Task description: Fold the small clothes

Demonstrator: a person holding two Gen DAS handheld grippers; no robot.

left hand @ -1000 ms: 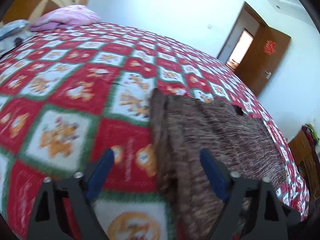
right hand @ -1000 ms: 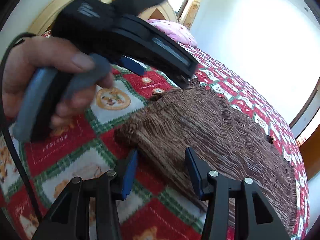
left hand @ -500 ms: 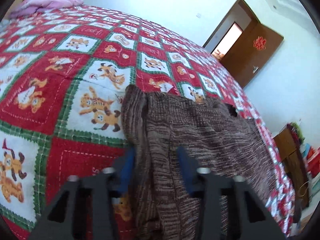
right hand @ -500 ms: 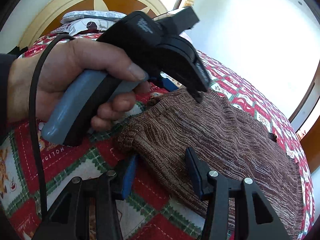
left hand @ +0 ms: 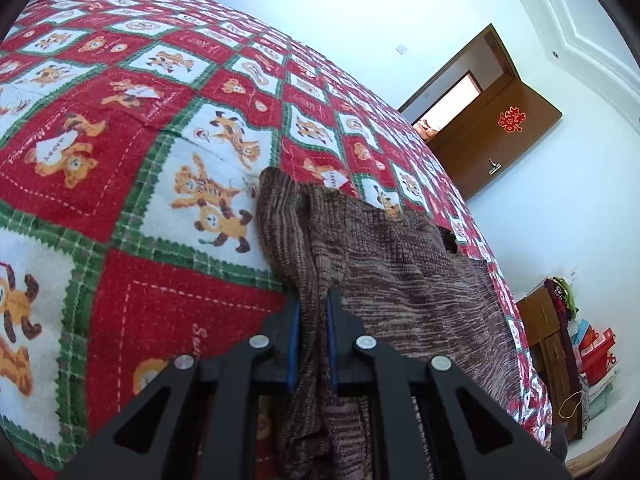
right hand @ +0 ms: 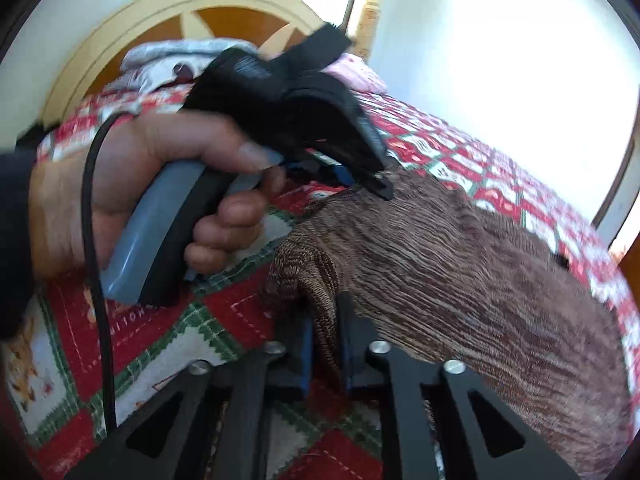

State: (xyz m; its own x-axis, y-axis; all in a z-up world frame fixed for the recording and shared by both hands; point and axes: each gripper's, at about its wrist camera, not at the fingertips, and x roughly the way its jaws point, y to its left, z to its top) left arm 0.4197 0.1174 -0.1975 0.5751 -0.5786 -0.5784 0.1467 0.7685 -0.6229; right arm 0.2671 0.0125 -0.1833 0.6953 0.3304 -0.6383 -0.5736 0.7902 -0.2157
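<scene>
Both grippers have closed since a second ago, when each hung with its jaws spread over the near edge of the brown knit garment [left hand: 400, 264]. Now the left gripper [left hand: 311, 320] is clenched on a bunched ridge of that edge, blue pads pressed into the knit from either side, and the right gripper [right hand: 325, 332] is likewise clamped on a rounded corner of the same garment, nearer the wooden headboard [right hand: 224, 12] than the rest of the cloth.

The garment lies spread on the red and green checked bedspread [left hand: 120, 148], its body running away from the headboard toward the open brown door [left hand: 500, 136]. In the right wrist view the person's left hand [right hand: 160, 184] squeezes the grey trigger handle, and the left tool's tip meets the cloth at its headboard-side edge, a little farther along the same border than the right gripper.

Two grips on one border make sense for a fold: holding the edge at two spaced places should keep it straight when it is lifted, so the cloth can be carried over in one flat sheet toward the door-side half. By the look of it the fold has not yet begun, since most of the garment lies flat. The knit looks soft and stretchy, so a thin pinch could slip.
</scene>
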